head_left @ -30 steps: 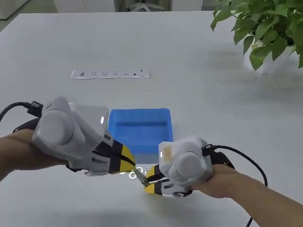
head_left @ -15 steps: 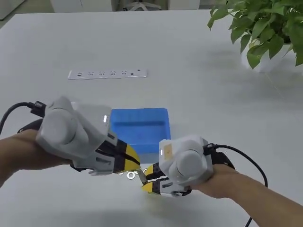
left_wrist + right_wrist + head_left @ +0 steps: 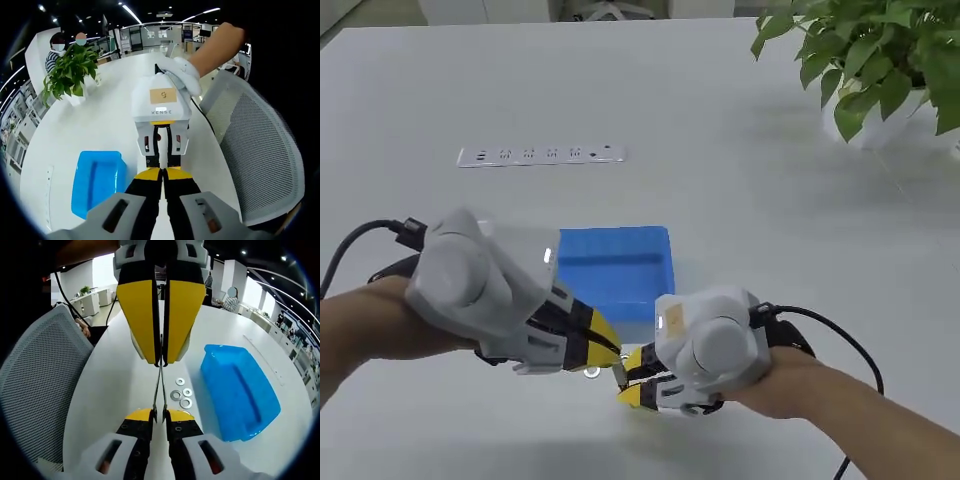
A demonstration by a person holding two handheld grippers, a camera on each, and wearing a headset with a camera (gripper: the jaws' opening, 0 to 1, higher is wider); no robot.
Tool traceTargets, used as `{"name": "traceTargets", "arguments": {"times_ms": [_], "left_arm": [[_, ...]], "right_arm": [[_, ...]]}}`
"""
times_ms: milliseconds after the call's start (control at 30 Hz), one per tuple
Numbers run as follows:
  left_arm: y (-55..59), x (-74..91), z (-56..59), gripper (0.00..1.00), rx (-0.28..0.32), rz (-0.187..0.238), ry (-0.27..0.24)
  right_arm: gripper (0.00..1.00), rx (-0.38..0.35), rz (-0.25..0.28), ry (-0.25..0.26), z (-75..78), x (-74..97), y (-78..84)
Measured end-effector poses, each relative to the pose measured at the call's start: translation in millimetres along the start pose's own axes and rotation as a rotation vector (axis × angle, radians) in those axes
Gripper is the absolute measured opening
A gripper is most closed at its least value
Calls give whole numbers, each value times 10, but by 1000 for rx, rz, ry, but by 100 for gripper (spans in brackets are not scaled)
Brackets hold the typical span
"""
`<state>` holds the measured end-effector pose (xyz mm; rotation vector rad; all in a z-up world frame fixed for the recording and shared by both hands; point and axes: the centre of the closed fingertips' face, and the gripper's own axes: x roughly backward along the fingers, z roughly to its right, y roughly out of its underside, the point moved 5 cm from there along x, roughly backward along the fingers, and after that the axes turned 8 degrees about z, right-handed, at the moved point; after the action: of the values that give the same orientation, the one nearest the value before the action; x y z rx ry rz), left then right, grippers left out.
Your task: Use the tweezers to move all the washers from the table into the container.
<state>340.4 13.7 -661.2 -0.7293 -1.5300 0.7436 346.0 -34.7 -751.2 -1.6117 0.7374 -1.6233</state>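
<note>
head view: the left gripper [image 3: 613,352] and right gripper [image 3: 626,377] meet tip to tip just before the container [image 3: 616,262], over a washer [image 3: 592,372] on the table [image 3: 740,200]; a power strip [image 3: 540,155] and plant [image 3: 880,60] sit well clear. left gripper view: its jaws are narrow, nose to nose with the other's. right gripper view: both pinch the tweezers [image 3: 160,385] end to end, likely to reseat them; the washers [image 3: 181,395] lie just beside the container, nothing between.

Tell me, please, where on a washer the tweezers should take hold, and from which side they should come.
Take the washer by its ring: one tip of the tweezers in the hole, the other outside the rim, coming down from above. It lies flat on the table, so its thin edge probably offers no hold from the side.
</note>
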Motion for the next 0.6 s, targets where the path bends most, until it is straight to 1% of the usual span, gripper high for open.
{"name": "traceTargets", "arguments": {"times_ms": [233, 467, 600], "left_arm": [[26, 27, -17, 6, -6, -16, -4], [27, 49, -33, 6, -22, -34, -5], [25, 66, -51, 5, -26, -39, -7]], "right_arm": [[16, 2, 1, 12, 35, 22, -1], [20, -6, 5, 35, 80, 89, 13], [20, -8, 3, 42, 101, 115, 31]]}}
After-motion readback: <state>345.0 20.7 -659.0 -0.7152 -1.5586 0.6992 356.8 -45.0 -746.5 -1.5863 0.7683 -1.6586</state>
